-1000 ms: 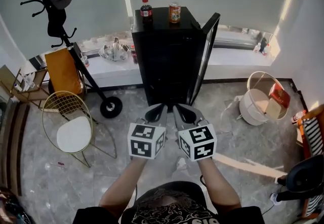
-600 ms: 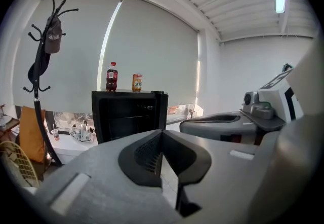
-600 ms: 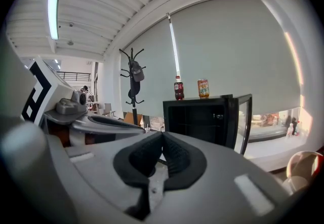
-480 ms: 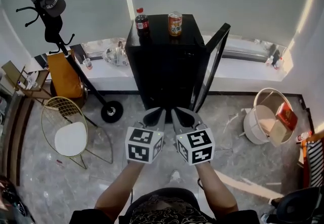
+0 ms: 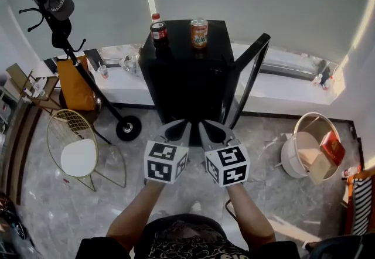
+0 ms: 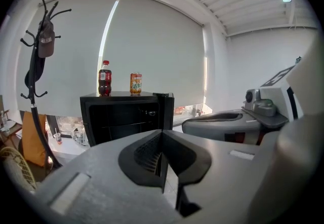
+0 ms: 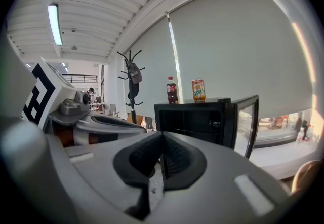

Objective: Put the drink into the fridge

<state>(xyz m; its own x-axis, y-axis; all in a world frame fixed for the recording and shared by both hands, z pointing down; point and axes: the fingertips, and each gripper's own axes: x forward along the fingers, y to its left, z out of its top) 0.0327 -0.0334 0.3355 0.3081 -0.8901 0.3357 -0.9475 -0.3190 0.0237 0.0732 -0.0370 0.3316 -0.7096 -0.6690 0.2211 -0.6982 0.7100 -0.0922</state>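
Left tool (image 6: pixel 162 133) and right tool (image 7: pixel 161 136) closed, empty, facing the fridge (image 5: pixel 181 76); only the gripper views show a ceiling lamp (image 7: pixel 54 24).

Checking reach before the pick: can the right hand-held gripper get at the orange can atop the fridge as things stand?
Probably, once nearer: the orange can stands unobstructed on the fridge, apart from the bottle. The right hand-held gripper is shut and well short.
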